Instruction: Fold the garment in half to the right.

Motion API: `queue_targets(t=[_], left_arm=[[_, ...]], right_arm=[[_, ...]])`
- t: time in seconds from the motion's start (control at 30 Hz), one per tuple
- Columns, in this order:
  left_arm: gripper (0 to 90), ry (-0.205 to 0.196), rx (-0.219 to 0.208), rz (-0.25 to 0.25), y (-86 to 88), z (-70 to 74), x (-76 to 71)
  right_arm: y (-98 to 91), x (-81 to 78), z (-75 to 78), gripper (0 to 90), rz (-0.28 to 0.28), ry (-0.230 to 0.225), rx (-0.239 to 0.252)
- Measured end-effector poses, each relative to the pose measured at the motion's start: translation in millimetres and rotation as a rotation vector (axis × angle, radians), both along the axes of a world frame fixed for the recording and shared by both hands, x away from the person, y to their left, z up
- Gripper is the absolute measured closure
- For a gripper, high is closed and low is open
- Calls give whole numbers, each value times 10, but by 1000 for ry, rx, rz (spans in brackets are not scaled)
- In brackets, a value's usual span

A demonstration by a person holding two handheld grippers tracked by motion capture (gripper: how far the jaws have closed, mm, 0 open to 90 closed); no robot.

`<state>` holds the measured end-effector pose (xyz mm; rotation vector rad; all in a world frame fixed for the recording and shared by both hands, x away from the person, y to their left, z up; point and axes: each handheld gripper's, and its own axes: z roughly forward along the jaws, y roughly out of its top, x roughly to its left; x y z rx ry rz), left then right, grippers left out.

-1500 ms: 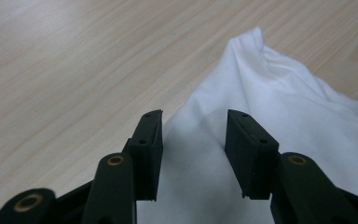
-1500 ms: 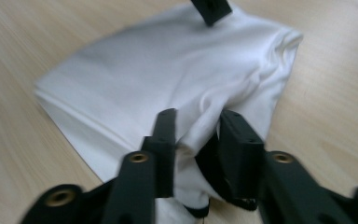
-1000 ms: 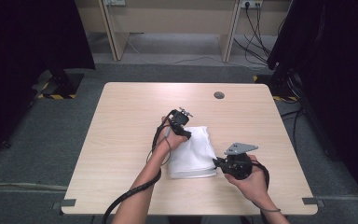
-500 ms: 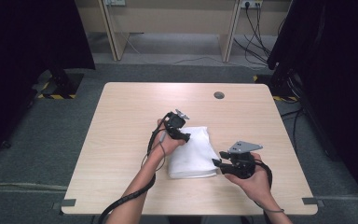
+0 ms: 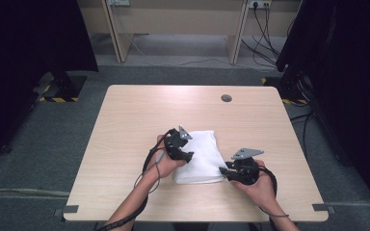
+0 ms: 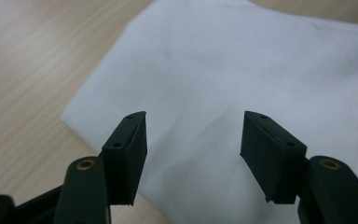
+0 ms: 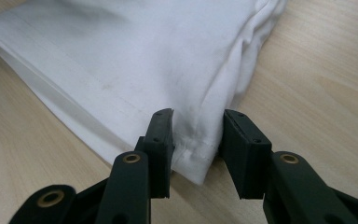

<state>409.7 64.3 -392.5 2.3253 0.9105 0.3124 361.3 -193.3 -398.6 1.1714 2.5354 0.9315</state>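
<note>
The left gripper (image 5: 183,147) sits at the left edge of the white cloth (image 5: 200,156). Its jaws have just been opening. In the left gripper view they stand wide apart above the cloth (image 6: 242,79), and nothing is between them. They hold nothing. The cloth lies just ahead of this gripper and under it, so the cloth is to its right on the table (image 5: 125,125).

The cloth is folded into a neat, thick pad. It lies near the middle of the table, a bit toward the person. Its long side runs away from the person, from the near edge of the table toward the far edge. A small dark round spot (image 5: 226,98) sits well apart from it, farther back on the table.

The right gripper (image 5: 224,172) is at the near right corner of the cloth. Its jaws have just been closing. In the right gripper view the corner of the cloth (image 7: 193,158) sits between the two jaws. The left jaw seems to touch the hem. A gap shows at the other jaw, so I think the cloth is not yet pinched.

The right gripper looks nearer to getting a hold. I think the next move turns on that corner: the jaws must shut on it before the cloth can be lifted or folded.
</note>
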Motion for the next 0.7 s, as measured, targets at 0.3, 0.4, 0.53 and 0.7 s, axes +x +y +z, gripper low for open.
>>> queue_targets(t=[0.3,0.4,0.53,0.7], left_arm=[[400,6,4,-41,46,-110,-262],[399,-2,13,-44,41,-131,-292],[398,-15,24,-50,46,-146,-314],[395,-23,26,-35,105,-162,-264]], right_arm=[[26,4,-44,646,3,15,1],[31,7,-49,646,3,17,2],[52,8,-55,647,4,17,2],[92,12,-74,646,0,9,17]])
